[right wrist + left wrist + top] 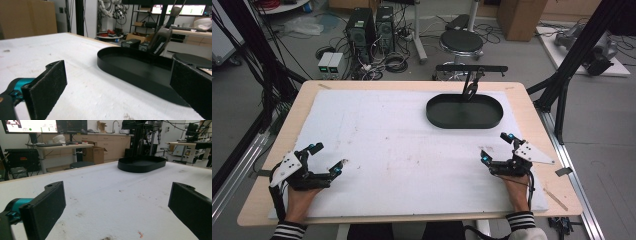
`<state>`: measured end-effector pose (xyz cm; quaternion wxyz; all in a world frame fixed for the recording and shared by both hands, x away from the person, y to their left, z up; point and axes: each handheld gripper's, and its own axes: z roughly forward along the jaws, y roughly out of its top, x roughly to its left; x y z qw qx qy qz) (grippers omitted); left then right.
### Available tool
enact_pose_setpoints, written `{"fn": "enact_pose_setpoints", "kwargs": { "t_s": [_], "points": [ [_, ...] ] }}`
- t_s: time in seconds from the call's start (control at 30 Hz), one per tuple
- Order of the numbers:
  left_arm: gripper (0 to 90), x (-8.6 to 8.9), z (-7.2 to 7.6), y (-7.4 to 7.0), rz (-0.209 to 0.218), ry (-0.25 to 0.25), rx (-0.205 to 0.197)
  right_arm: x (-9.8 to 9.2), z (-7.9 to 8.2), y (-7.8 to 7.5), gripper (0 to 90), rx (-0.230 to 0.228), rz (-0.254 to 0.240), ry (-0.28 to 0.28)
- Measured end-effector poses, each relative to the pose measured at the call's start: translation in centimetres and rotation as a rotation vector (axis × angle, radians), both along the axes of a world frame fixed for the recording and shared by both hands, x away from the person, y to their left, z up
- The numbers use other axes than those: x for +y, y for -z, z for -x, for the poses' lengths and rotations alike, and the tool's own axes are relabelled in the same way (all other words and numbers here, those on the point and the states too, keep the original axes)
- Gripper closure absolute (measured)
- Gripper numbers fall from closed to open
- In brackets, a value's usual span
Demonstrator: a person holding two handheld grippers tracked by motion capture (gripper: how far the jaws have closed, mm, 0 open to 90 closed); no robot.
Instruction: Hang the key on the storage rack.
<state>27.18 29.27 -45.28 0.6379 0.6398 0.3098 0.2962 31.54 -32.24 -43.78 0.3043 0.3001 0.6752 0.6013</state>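
High view: left claw lower left, released, empty; right claw lower right, released, empty; black oval plastic tray upper centre on white-covered table.

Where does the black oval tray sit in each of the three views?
High view: tray on the white mat's far right part, ahead of the right gripper.
Left gripper view: tray upper centre-right, far off beyond the open jaws.
Right gripper view: tray centre to right, close, partly behind the right-hand jaw.
Shared landmark: the stained white mat under the tray.
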Motion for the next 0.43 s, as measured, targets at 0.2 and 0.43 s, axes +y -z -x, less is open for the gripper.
{"fn": "enact_pose_setpoints", "kwargs": {
  "t_s": [0.2, 0.43],
  "points": [
    [1.7, 0.0, 0.0, 0.0, 0.000, -0.001, 0.001, 0.1, 0.4, 1.3, 0.5, 0.021, -0.011, 0.003],
    [1.7, 0.0, 0.1, 0.0, -0.002, -0.008, -0.007, -0.2, 0.2, 1.3, 0.5, 0.036, -0.041, 0.010]
  ]
}}
